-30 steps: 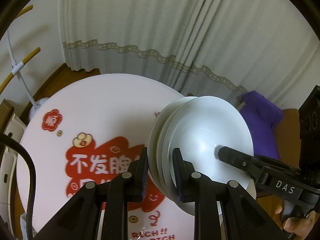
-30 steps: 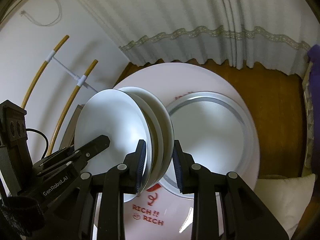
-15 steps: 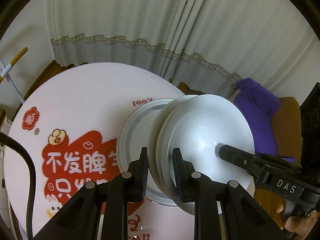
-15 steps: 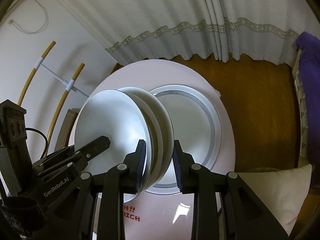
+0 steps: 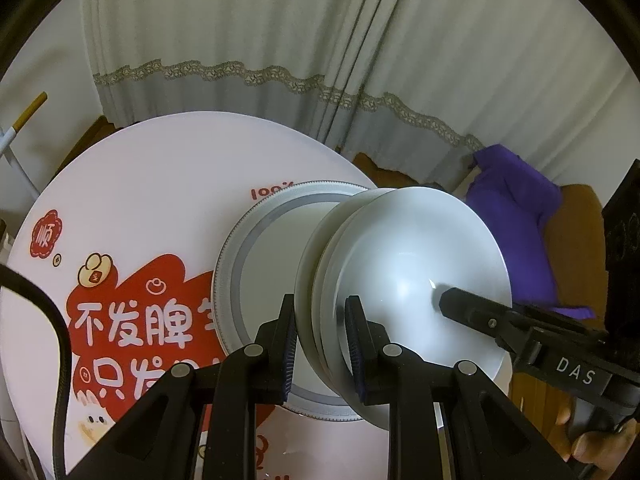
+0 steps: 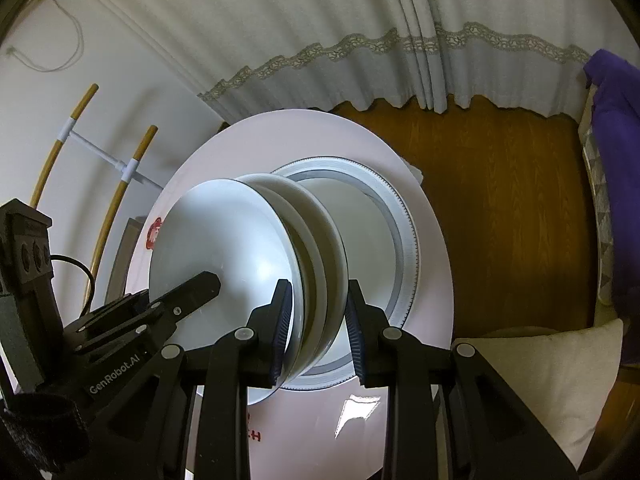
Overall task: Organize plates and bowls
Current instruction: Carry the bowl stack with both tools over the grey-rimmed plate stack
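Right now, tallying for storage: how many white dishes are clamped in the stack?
3, on edge side by side: one facing the left hand-held gripper, one in the middle, one nearest the grey-rimmed plate. More may be hidden.

My left gripper (image 5: 321,339) and right gripper (image 6: 316,320) clamp opposite rims of a stack of bowls (image 6: 256,252) held on edge above the large plate (image 6: 400,224), which lies on the round table (image 5: 160,184) before the curtain (image 5: 280,40).
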`<state>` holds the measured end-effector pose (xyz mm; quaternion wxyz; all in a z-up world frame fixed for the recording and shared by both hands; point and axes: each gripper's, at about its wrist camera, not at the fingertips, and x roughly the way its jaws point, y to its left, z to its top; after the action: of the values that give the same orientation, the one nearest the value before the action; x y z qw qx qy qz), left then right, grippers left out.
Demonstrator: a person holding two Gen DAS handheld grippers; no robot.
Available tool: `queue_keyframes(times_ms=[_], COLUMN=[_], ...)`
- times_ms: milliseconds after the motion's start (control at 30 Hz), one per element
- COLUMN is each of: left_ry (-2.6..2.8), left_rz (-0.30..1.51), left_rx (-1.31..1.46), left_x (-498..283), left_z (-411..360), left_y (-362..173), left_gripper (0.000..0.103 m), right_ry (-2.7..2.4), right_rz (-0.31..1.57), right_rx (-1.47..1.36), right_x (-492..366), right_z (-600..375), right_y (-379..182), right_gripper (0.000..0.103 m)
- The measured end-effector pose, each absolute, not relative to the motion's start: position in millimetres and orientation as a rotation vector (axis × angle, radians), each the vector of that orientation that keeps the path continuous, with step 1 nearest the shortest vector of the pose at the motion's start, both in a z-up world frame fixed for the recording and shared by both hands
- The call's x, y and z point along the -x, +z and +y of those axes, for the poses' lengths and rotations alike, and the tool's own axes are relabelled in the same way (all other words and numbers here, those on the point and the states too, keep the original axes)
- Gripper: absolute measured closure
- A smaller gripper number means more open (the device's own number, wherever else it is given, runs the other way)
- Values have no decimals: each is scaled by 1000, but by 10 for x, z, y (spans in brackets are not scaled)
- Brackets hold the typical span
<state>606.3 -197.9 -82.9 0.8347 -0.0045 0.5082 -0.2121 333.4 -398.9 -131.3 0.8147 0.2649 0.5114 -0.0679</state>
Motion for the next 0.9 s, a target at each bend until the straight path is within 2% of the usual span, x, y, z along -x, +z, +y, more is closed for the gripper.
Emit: queue_keyframes(times_ms=[900], left_ry=[-447], left_rz=[1105], left_rx=[23], left_x=[-6140], left_z=[-2006], left_y=[-871], left_gripper=[84], right_ry=[-163], right_rz=[1123], right_rx=[-554], right_x=[-3378], right_z=[-3963], right_y=[-1365], right_gripper=[76])
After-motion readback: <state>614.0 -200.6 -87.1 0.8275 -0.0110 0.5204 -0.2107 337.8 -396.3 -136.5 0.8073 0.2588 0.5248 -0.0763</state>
